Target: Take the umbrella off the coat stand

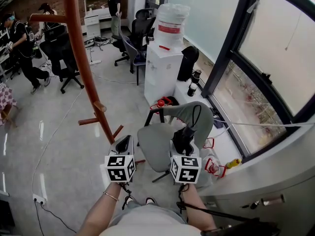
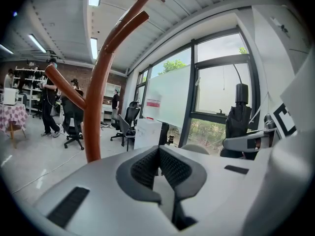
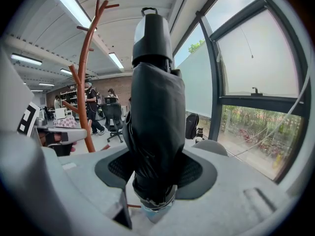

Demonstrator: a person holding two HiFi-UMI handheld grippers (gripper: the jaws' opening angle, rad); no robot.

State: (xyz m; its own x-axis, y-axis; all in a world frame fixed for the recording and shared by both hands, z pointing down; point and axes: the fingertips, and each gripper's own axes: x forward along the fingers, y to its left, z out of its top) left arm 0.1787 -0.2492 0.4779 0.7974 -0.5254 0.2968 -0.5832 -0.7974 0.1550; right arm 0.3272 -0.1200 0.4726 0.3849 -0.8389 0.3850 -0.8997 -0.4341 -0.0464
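Observation:
My right gripper [image 1: 183,141] is shut on a folded black umbrella [image 1: 185,132], low in the middle of the head view. In the right gripper view the umbrella [image 3: 153,112] stands upright between the pads of that gripper [image 3: 155,170], handle end on top. The brown wooden coat stand [image 1: 81,58] rises to the left, apart from the umbrella. My left gripper [image 1: 124,141] hangs near the stand's lower pegs. Its jaws [image 2: 158,154] are shut with nothing between them. From the left gripper view the stand [image 2: 96,112] is close on the left and the umbrella [image 2: 239,114] is at right.
A grey office chair [image 1: 160,144] sits just beyond both grippers. A white cabinet [image 1: 161,75] bearing a large water bottle, a black backpack [image 1: 187,63] and a tall window [image 1: 256,92] fill the right. Black office chairs [image 1: 140,31] and people [image 1: 22,43] are at the back left.

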